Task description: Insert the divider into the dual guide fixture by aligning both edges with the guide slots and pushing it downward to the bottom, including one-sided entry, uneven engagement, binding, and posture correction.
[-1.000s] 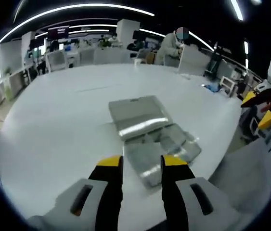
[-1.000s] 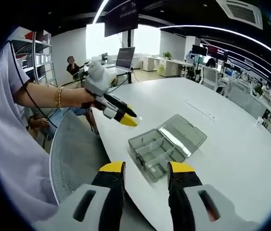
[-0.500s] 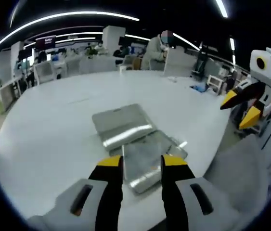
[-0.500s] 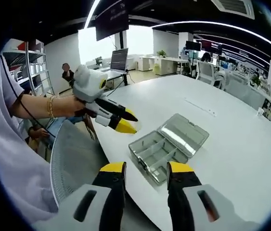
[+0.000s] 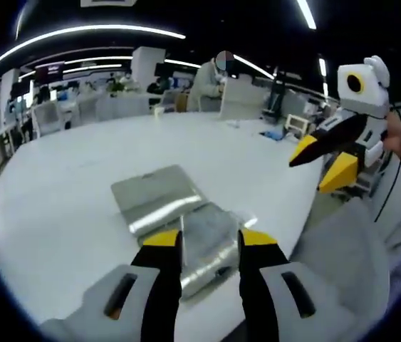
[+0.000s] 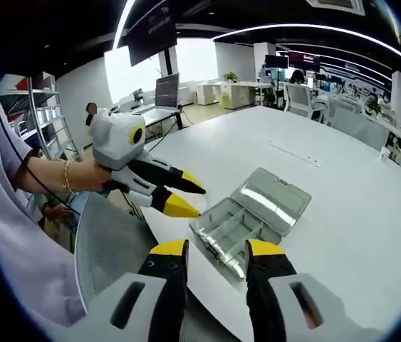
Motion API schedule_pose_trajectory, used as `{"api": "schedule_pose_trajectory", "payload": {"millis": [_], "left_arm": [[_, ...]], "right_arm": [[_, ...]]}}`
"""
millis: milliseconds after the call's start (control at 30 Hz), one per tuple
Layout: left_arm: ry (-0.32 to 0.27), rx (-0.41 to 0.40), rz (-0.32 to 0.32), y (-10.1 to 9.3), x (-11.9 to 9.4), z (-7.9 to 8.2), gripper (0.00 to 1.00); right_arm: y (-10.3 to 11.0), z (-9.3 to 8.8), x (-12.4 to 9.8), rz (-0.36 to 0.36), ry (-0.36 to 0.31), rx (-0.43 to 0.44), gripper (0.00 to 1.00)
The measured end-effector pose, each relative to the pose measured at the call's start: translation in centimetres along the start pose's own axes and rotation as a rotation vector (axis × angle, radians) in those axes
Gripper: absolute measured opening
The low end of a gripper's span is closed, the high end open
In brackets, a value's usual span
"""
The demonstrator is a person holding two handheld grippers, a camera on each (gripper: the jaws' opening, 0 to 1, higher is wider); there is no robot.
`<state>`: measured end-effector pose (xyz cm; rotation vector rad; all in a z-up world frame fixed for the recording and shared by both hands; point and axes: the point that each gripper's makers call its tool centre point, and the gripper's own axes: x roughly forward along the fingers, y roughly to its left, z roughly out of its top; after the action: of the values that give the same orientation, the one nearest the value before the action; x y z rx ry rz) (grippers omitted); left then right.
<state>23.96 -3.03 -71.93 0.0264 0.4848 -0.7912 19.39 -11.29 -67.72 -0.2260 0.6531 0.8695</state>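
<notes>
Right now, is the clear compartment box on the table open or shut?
Open: the clear box's lid lies flat beside it, exposing the compartments.

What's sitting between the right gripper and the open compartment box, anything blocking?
Nothing visible. The right gripper hangs open just short of the compartment box, bare white table between them. The left gripper hovers beside the box's near-left end, off that line. The box lid lies folded open.

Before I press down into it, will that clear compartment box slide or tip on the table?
The compartment box looks like thin, clear plastic, so probably light and apt to slide on the smooth white table. Its open lid lies flat alongside, so tipping seems unlikely. It sits near the table edge, so a push could nudge it off.
</notes>
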Motion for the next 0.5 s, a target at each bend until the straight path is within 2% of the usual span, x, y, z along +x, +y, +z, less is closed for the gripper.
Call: {"api": "schedule_pose_trajectory", "payload": {"millis": [233,500], "left_arm": [[-0.033,0.055,-0.053,-1.5,0.0,1.7,0.28],[-0.054,0.109,-0.084,-2.7,0.0,2.7,0.28]], "right_arm": [[-0.3,1.1,0.3,-0.014,-0.010,0.010,0.27],[0.1,1.9,1.4,-0.001,-0.013,0.016,0.24]]}}
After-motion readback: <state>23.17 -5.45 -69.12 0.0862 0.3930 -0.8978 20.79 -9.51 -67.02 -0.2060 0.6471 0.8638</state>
